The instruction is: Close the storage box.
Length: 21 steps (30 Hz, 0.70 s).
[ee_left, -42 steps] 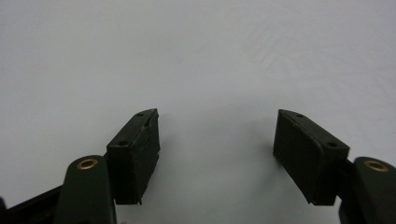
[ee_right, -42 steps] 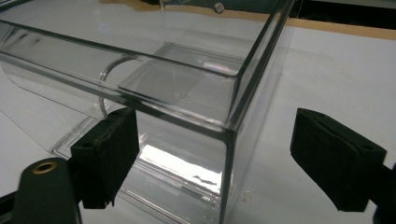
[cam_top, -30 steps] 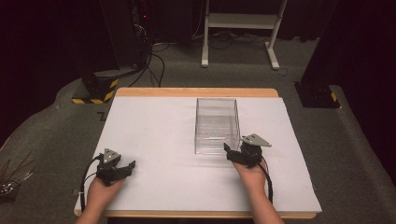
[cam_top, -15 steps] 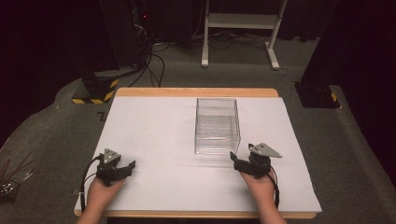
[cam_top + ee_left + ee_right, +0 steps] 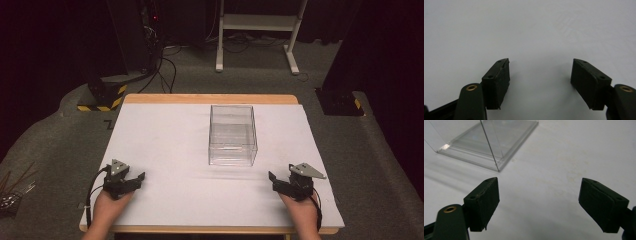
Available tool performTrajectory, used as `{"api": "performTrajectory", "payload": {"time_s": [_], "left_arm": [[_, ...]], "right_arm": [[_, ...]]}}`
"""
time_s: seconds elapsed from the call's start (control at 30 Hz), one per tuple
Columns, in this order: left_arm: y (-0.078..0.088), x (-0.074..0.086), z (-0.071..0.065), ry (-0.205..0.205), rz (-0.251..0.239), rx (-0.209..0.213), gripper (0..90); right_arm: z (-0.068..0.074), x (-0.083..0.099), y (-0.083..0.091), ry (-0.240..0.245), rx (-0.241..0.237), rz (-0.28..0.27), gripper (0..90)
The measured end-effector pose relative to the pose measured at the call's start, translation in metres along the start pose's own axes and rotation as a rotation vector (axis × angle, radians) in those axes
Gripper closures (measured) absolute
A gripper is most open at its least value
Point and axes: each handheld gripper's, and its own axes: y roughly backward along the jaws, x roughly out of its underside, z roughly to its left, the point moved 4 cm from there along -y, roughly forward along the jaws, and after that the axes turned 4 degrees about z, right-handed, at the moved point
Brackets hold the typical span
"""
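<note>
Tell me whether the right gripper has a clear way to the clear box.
Probably yes. The right gripper sits with jaws open and empty, and only bare white table lies between it and the clear box, apart from it.

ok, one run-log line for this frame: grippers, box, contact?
left gripper: open, empty, on white sheet | right gripper: open, empty, near-right of clear box, not touching | clear box: upright, empty, mid-table

We see a clear box (image 5: 233, 136), empty and upright with its top open, mid-bench (image 5: 165, 130) toward the far edge.
</note>
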Motion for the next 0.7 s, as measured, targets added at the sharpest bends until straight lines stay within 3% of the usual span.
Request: {"api": "performTrajectory", "payload": {"time_s": [0.13, 0.2, 0.3, 0.33, 0.43, 0.7], "left_arm": [[0.0, 0.0, 0.0, 0.0, -0.001, 0.0, 31.6], [0.0, 0.0, 0.0, 0.001, -0.002, 0.0, 31.5], [0.0, 0.0, 0.0, 0.0, 0.0, 0.001, 31.5], [0.0, 0.0, 0.0, 0.001, 0.0, 0.002, 31.5], [0.0, 0.0, 0.0, 0.002, 0.0, 0.003, 31.4], [0.0, 0.0, 0.0, 0.001, 0.0, 0.003, 31.3]], "right_arm": [[-0.003, 0.009, -0.002, -0.017, -0.016, 0.037, 16.1], [0.0, 0.015, -0.012, 0.016, -0.044, 0.111, 16.2], [0.007, 0.016, -0.02, 0.075, -0.023, 0.196, 16.7], [0.008, 0.015, -0.02, 0.087, -0.016, 0.196, 16.8], [0.005, 0.016, -0.019, 0.062, -0.031, 0.186, 18.7], [0.007, 0.016, -0.019, 0.082, -0.012, 0.186, 19.2]]}}
